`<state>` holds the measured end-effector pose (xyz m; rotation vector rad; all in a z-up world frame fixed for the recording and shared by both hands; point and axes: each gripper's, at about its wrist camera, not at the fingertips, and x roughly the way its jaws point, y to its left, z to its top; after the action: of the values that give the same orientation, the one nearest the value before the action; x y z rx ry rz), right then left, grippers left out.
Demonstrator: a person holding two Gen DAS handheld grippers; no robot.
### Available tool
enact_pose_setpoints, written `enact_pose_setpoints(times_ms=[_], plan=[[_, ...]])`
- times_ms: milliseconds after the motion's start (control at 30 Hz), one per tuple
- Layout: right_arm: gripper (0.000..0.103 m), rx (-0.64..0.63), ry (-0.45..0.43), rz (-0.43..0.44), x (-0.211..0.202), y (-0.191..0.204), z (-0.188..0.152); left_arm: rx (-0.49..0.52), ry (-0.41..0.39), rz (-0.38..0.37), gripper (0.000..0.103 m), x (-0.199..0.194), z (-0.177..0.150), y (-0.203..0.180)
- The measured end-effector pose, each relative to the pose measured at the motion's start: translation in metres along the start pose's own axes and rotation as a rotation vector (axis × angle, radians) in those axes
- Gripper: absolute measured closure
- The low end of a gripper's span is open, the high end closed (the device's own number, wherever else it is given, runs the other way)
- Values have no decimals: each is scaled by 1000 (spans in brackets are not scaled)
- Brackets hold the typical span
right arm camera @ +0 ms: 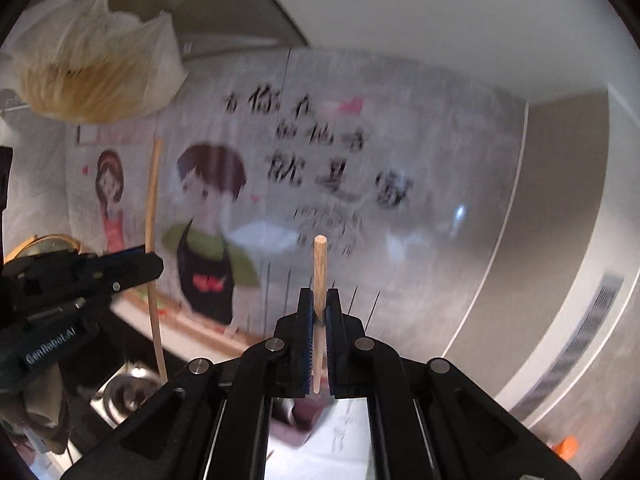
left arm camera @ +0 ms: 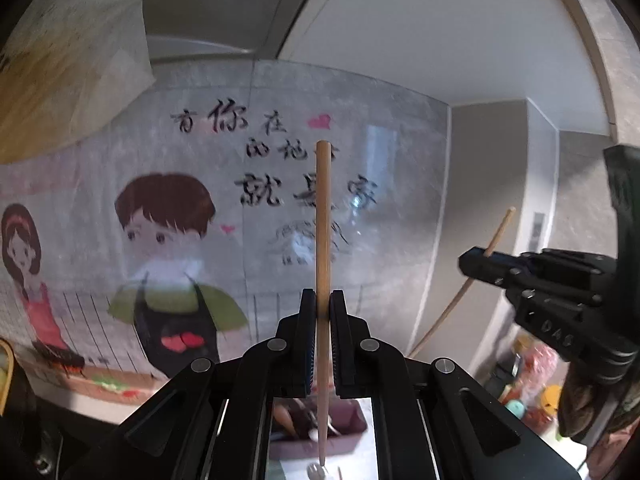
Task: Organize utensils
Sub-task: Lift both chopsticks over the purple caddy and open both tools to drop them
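My left gripper is shut on a wooden chopstick that stands upright between its pads, its top end high against the wall. My right gripper is shut on a second wooden chopstick, also upright, with a shorter length above the pads. Each gripper shows in the other's view: the right gripper with its chopstick at the right, the left gripper with its chopstick at the left. Below the left gripper lies a purple tray with utensils in it.
A tiled wall with a cartoon couple sticker fills the background. A plastic bag hangs at the upper left. A metal sink sits low on the left. Colourful packets stand at the lower right.
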<state>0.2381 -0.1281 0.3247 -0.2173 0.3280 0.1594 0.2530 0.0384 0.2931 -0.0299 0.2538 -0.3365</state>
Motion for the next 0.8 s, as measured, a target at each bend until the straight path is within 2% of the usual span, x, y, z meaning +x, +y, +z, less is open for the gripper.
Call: enact_pose_setpoints(times_ms=[133, 333, 600, 700, 800], plan=[[98, 11, -3, -1, 16, -6, 6, -9, 8, 11, 96, 24, 2, 8], [98, 33, 86, 39, 67, -8, -23, -6, 58, 12, 96, 74, -20, 13], [98, 73, 256, 109, 153, -4, -85, -83, 162, -13, 96, 156, -78, 38], [98, 82, 318, 126, 181, 1, -108, -122, 227, -9, 96, 189, -107, 49], [98, 98, 382, 139, 208, 2, -130, -140, 251, 3, 96, 211, -130, 56]])
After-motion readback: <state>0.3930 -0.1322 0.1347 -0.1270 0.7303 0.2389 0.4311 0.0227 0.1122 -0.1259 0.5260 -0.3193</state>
